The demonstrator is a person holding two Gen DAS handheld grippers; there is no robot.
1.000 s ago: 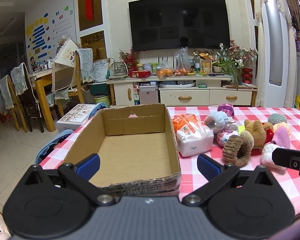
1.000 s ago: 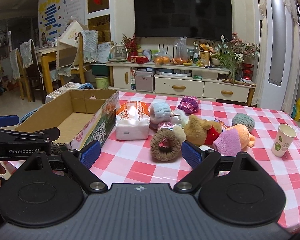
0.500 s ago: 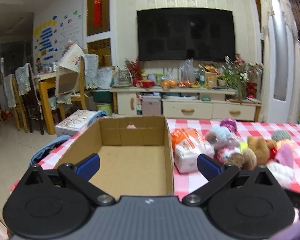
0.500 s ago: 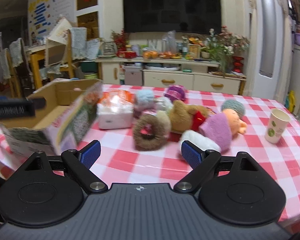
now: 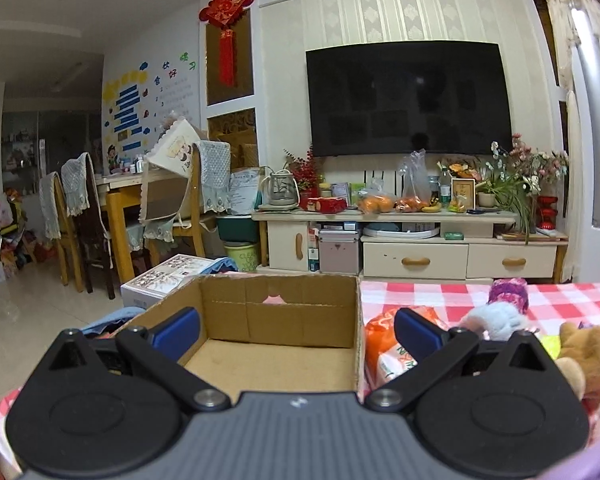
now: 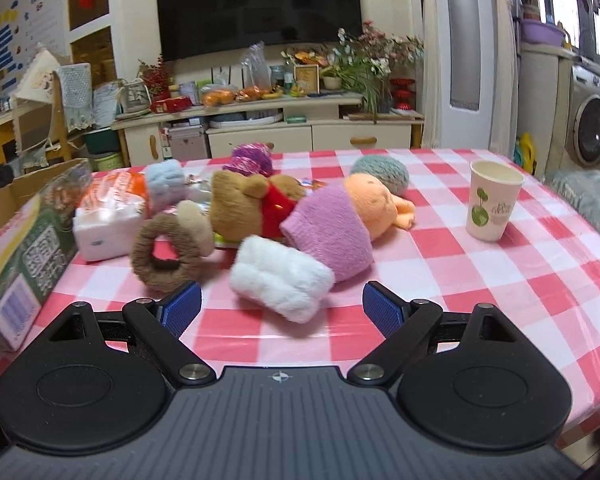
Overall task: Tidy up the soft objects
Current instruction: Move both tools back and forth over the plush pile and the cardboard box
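We hold two grippers over a table covered by a red-and-white checked cloth; the landmark is an open cardboard box at the cloth's left end, and nothing shows on the part of its floor we can see. Our left gripper hangs over the box's near edge with its blue-padded fingers spread wide and nothing between them. Our right gripper is also released and grasps nothing; it hovers above the cloth to the right of the box, and a white fluffy roll lies just beyond its fingertips, partly between them. The soft things form a pile right of the box: a white and orange packet just beside the box wall; a brown fuzzy ring next to the packet; a brown teddy in a red top behind the ring; a purple knitted piece touching the white roll; an orange plush toy against it; a pale blue plush, a purple yarn ball and a grey-green ball farther back. A paper cup stands upright well to the right of the pile, farthest from the box.
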